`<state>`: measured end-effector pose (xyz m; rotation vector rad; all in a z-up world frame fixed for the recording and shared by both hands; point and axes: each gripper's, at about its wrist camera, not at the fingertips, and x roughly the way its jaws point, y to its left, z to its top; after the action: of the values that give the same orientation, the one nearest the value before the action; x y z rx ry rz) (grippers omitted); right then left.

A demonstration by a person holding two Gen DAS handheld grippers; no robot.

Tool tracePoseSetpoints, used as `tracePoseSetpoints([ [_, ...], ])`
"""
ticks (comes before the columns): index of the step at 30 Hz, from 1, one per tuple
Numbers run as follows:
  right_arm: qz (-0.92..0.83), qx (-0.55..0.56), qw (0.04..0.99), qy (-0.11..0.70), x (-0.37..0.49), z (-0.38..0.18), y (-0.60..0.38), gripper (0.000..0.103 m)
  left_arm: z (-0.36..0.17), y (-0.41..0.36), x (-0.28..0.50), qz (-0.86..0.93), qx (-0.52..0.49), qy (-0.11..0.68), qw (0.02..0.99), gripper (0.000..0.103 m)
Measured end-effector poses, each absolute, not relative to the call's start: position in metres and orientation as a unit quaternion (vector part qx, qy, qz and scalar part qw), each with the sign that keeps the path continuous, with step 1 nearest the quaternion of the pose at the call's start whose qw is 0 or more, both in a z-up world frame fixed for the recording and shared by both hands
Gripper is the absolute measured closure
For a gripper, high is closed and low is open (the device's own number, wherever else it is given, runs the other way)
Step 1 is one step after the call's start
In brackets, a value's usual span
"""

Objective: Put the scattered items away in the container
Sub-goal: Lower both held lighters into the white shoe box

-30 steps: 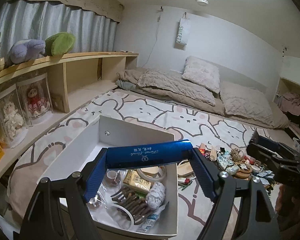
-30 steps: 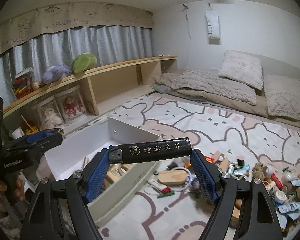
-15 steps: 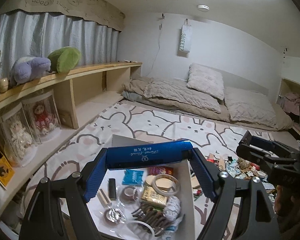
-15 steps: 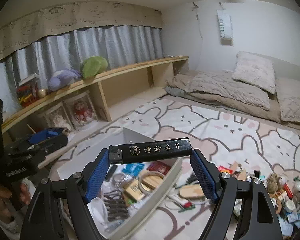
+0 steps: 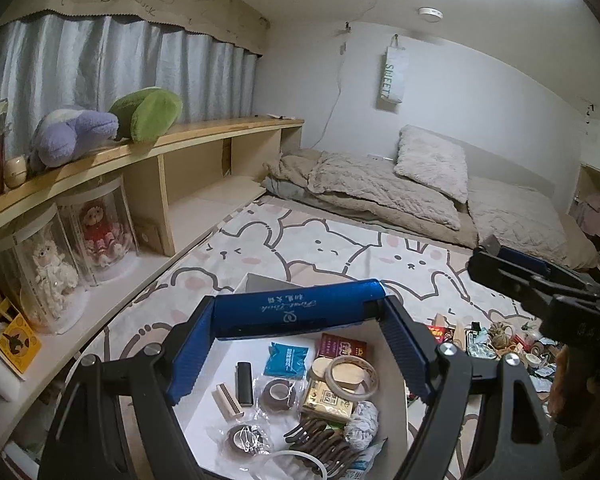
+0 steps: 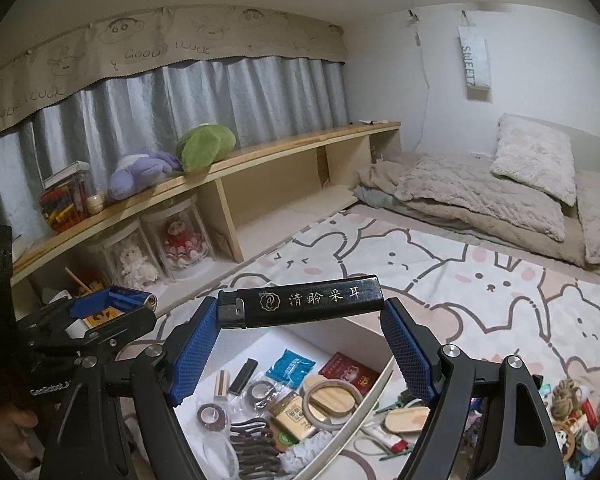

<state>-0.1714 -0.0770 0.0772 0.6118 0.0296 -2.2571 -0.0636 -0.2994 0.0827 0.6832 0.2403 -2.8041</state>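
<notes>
My left gripper [image 5: 300, 312] is shut on a blue tube [image 5: 296, 306] with silver lettering, held crosswise by its ends. My right gripper [image 6: 300, 304] is shut on a long black lighter [image 6: 300, 300] with gold characters, also crosswise. Both hang above the white open container [image 5: 260, 282], whose rim [image 6: 364, 396] also shows in the right wrist view. Inside it lie tape rolls, a small black lighter [image 5: 244, 382], a blue sachet [image 5: 287, 360], a red pack and hair clips. Scattered items [image 6: 572, 412] lie on the rug to the right.
A cartoon-animal rug [image 5: 340, 248] covers the floor. A low wooden shelf [image 5: 204, 136] with plush toys and doll jars runs along the left. Bedding and pillows [image 5: 380, 184] lie at the back. A wooden oval [image 6: 406, 420] and a tube lie just outside the container.
Both grippers have risen and drawn back over the container, so more of its inside shows from above. Each still holds its item; the jaws have not moved.
</notes>
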Motion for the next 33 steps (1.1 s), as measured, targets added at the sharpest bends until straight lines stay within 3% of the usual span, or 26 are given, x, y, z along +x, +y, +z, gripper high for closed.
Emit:
tracePoseSetpoints([
  [21, -0.841, 0.281, 0.46, 0.049, -0.181, -0.004, -0.109, 0.021, 0.008, -0.332, -0.077, -0.918, 0.313, 0.15, 0.192, 0.022],
  [33, -0.821, 0.289, 0.488, 0.07, -0.17, -0.021, -0.121, 0.021, -0.035, -0.353, -0.077, -0.874, 0.347, 0.257, 0.223, 0.022],
])
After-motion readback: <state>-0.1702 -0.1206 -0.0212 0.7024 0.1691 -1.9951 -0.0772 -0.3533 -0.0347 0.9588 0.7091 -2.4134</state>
